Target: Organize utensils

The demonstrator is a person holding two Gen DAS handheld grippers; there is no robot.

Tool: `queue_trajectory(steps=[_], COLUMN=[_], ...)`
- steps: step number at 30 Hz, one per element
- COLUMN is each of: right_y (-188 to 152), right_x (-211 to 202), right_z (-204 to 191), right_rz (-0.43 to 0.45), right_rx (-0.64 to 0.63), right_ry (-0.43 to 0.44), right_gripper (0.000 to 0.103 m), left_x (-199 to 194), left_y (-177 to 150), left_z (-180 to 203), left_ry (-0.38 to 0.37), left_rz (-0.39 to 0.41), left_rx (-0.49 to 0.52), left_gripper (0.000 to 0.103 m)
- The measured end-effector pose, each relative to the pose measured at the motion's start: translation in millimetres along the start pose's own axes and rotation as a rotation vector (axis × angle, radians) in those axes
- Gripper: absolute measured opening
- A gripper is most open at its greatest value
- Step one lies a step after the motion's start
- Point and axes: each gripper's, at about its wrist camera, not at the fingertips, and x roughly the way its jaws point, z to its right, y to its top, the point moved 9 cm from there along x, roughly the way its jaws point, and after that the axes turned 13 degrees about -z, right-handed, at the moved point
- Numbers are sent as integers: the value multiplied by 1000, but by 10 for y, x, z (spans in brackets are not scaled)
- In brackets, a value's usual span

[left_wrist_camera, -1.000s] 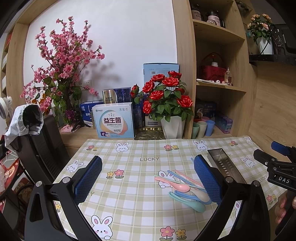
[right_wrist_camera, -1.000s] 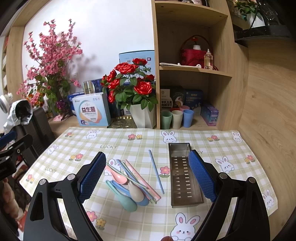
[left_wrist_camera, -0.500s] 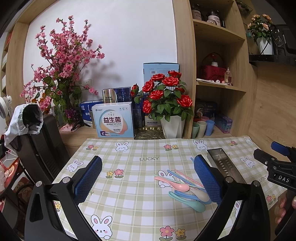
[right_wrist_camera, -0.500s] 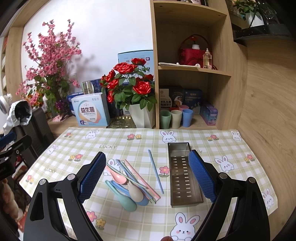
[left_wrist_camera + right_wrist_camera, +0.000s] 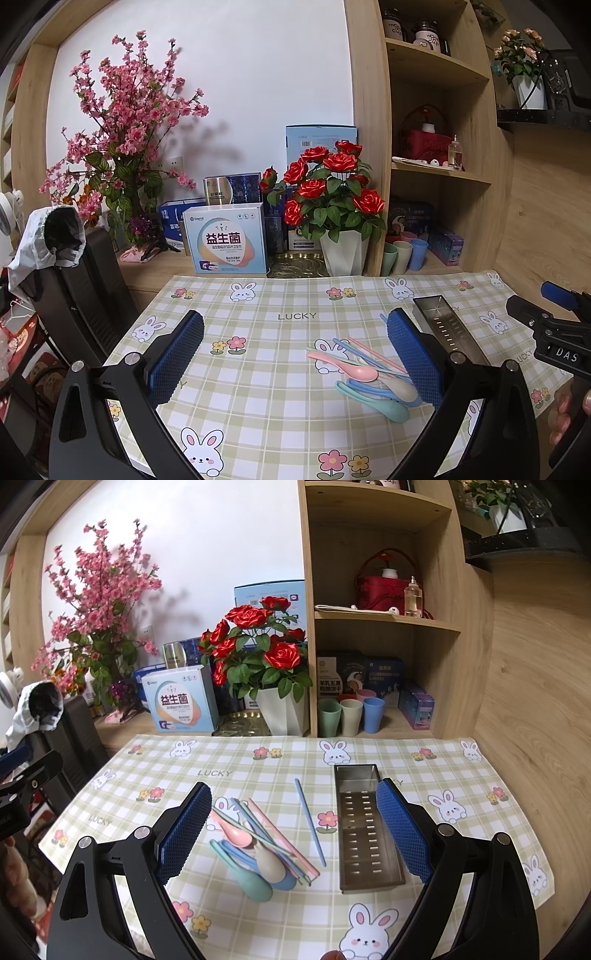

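A heap of pastel spoons (image 5: 255, 864) and chopsticks (image 5: 280, 834) lies on the checked tablecloth, seen also in the left wrist view as spoons (image 5: 373, 387). One blue chopstick (image 5: 309, 821) lies apart, between the heap and a perforated steel tray (image 5: 365, 823), which shows partly behind a finger in the left wrist view as the tray (image 5: 443, 325). My left gripper (image 5: 295, 354) hovers open above the cloth, left of the heap. My right gripper (image 5: 295, 830) hangs open over the heap and tray, holding nothing.
At the table's back stand a pot of red roses (image 5: 269, 672), a white box (image 5: 181, 705), pink blossoms (image 5: 99, 616) and a wooden shelf with cups (image 5: 351, 716). A black chair (image 5: 81, 280) stands at the left edge. Bare cloth (image 5: 258, 321) lies toward the back.
Both views have shifted only slightly; the utensils and tray lie as before, and both grippers stay open.
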Motion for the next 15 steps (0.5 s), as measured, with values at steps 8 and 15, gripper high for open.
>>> queue_trajectory(steps=[8, 15], right_y=[0, 0], right_x=[1, 10], right_z=[4, 8], right_rz=[0, -4], right_rx=[0, 5], right_ry=[-1, 3], right_gripper=[88, 88], left_x=[14, 37], left_y=[-15, -25], left_z=[38, 74], left_ry=[-2, -37], left_rz=[-5, -29], left_rx=[5, 5], left_gripper=[97, 97])
